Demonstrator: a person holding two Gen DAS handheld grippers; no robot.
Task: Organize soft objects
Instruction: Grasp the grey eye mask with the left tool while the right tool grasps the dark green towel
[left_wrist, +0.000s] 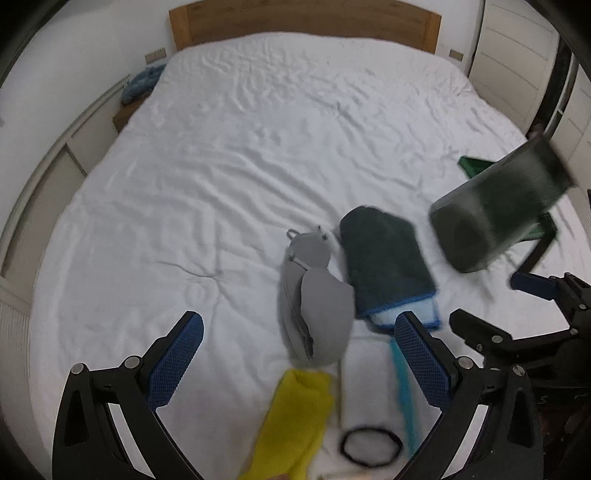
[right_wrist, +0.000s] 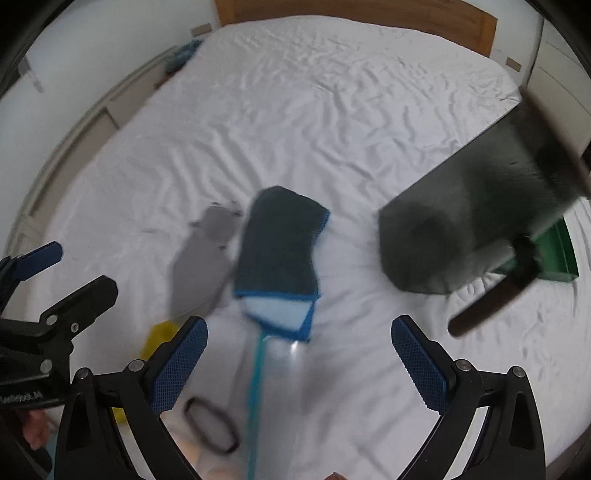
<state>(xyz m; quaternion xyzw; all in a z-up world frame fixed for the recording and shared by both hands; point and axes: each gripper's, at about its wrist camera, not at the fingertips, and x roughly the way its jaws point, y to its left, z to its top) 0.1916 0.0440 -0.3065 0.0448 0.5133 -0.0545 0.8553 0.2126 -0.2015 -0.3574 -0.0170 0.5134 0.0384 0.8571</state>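
cloths 3: dark green cloth (left_wrist: 384, 258), grey cloth (left_wrist: 317, 306), yellow cloth (left_wrist: 295, 417) | hair tie (left_wrist: 369, 445) 1

White bed (left_wrist: 229, 155) bears grey cloth (left_wrist: 317, 314), dark mitt (left_wrist: 384, 262).
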